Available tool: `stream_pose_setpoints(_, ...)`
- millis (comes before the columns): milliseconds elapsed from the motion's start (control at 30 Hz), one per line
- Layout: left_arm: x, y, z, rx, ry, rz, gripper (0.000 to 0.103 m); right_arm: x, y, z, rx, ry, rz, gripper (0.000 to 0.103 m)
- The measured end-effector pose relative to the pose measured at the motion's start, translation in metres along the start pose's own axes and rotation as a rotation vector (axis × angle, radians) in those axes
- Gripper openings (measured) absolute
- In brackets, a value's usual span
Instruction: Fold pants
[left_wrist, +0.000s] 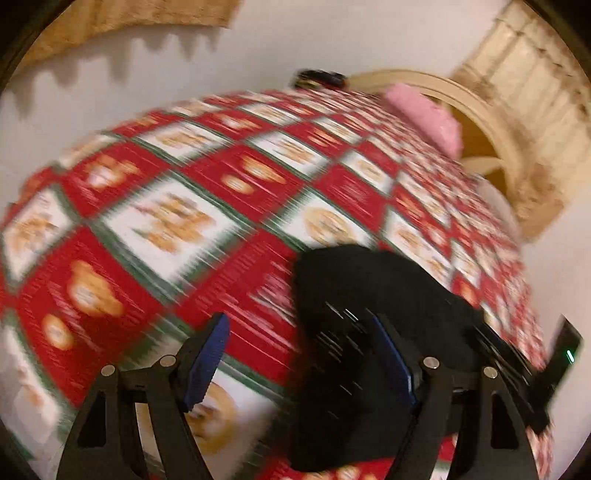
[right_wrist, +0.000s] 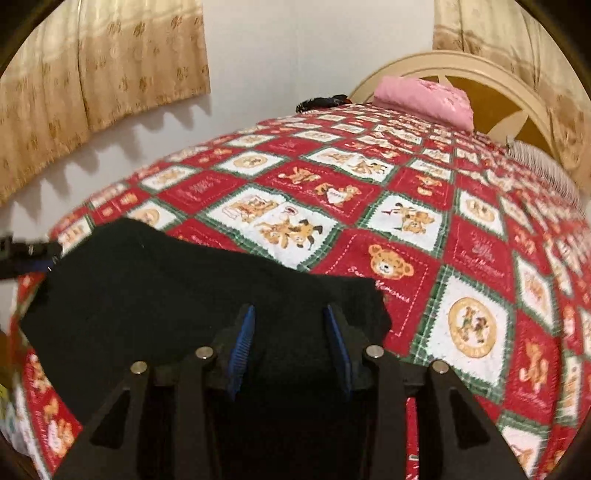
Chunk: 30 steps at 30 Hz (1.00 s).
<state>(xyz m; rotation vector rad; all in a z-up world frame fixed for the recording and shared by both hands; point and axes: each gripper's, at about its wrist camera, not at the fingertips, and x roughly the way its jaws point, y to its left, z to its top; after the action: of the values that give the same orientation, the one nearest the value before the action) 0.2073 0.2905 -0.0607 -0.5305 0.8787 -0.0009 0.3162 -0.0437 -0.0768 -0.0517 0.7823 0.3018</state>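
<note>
Pants (right_wrist: 177, 295) black, soft, limp on bed (right_wrist: 406, 236) | grab near edge | left gripper (left_wrist: 299, 362) jaws wide, empty | right gripper (right_wrist: 290, 350) jaws part-open, opening, over cloth, not pinching

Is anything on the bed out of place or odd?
Nothing stands out. The black pants lie flat on the bedspread, with no tear or spill that I can see. A pink pillow rests at the headboard.
</note>
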Motion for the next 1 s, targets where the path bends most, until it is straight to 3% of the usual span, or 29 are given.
stream_pose_setpoints(67,0.014,-0.009,-0.009,0.013,0.045,-0.046,0.078,0.001,-0.001,0.001,0.012,-0.005,0.016,0.042)
stream_pose_setpoints(167,0.023,-0.032,-0.017,0.095,0.023,0.029,0.079,0.001,0.001,0.001,0.015,-0.009,0.027,0.044)
stream_pose_setpoints(200,0.027,-0.038,-0.017,0.103,0.030,0.022,0.079,0.001,0.001,0.001,0.016,-0.010,0.031,0.044)
stream_pose_setpoints(300,0.034,-0.040,-0.011,0.051,0.062,-0.028,0.079,0.001,0.000,0.001,0.016,-0.013,0.043,0.047)
stream_pose_setpoints(400,0.035,-0.028,-0.004,-0.058,0.077,-0.109,0.079,0.001,-0.001,0.000,0.016,-0.015,0.048,0.047)
stream_pose_setpoints(467,0.032,-0.018,-0.002,-0.146,0.095,-0.221,0.079,0.001,-0.001,0.000,0.017,-0.015,0.048,0.047)
stream_pose_setpoints(533,0.032,-0.020,-0.002,-0.190,0.118,-0.321,0.079,0.001,-0.001,0.000,0.018,-0.016,0.049,0.047)
stream_pose_setpoints(567,0.029,-0.024,-0.001,-0.186,0.108,-0.334,0.079,0.001,-0.001,0.000,0.017,-0.016,0.048,0.047)
stream_pose_setpoints(667,0.019,-0.030,0.009,-0.190,0.018,-0.295,0.078,0.001,-0.001,0.000,0.015,-0.015,0.047,0.047)
stream_pose_setpoints(733,0.010,-0.028,0.018,-0.222,-0.030,-0.276,0.070,0.001,0.000,0.000,0.011,-0.015,0.042,0.047)
stream_pose_setpoints(800,0.000,-0.032,0.027,-0.184,-0.079,-0.191,0.053,0.000,0.000,0.000,0.009,-0.015,0.040,0.048)
stream_pose_setpoints(1000,-0.034,-0.032,0.030,-0.019,-0.232,0.122,0.052,0.001,0.001,0.000,0.000,-0.015,0.041,0.050)
